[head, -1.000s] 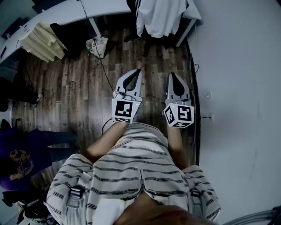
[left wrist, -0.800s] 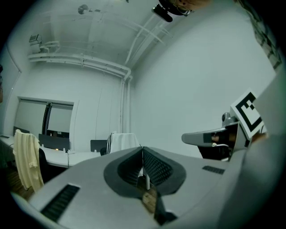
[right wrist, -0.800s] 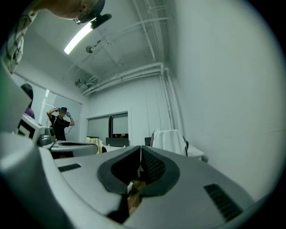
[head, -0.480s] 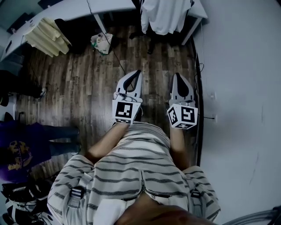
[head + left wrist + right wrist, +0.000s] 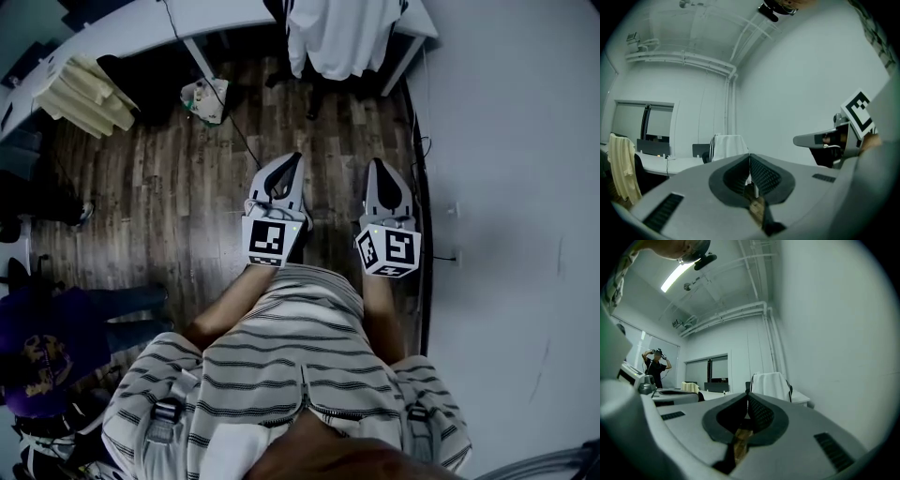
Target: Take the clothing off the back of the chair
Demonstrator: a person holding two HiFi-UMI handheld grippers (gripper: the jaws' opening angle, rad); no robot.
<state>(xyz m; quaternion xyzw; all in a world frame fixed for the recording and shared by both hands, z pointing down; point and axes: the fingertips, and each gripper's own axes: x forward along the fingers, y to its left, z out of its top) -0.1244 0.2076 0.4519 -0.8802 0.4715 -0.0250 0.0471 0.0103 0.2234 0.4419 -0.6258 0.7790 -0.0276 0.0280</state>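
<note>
A white garment with black stripes (image 5: pixel 342 36) hangs over the back of a chair at the far desk; it also shows straight ahead in the left gripper view (image 5: pixel 727 146) and the right gripper view (image 5: pixel 771 385). My left gripper (image 5: pixel 296 159) and right gripper (image 5: pixel 377 166) are held side by side over the wood floor, pointing at that chair and well short of it. Both are shut with nothing between the jaws, which meet at the tip in each gripper's own view (image 5: pixel 749 156) (image 5: pixel 747 395). The right gripper (image 5: pixel 811 139) shows at the right of the left gripper view.
A white wall (image 5: pixel 506 187) runs close along my right. A white desk (image 5: pixel 141 23) spans the far side, with a pale yellow cloth (image 5: pixel 89 89) on another chair and a bag (image 5: pixel 206 98) on the floor. A person in purple (image 5: pixel 47 342) is at my left.
Both grippers have edged a little forward and lower, still shut and side by side. The head view swayed right, then back.
</note>
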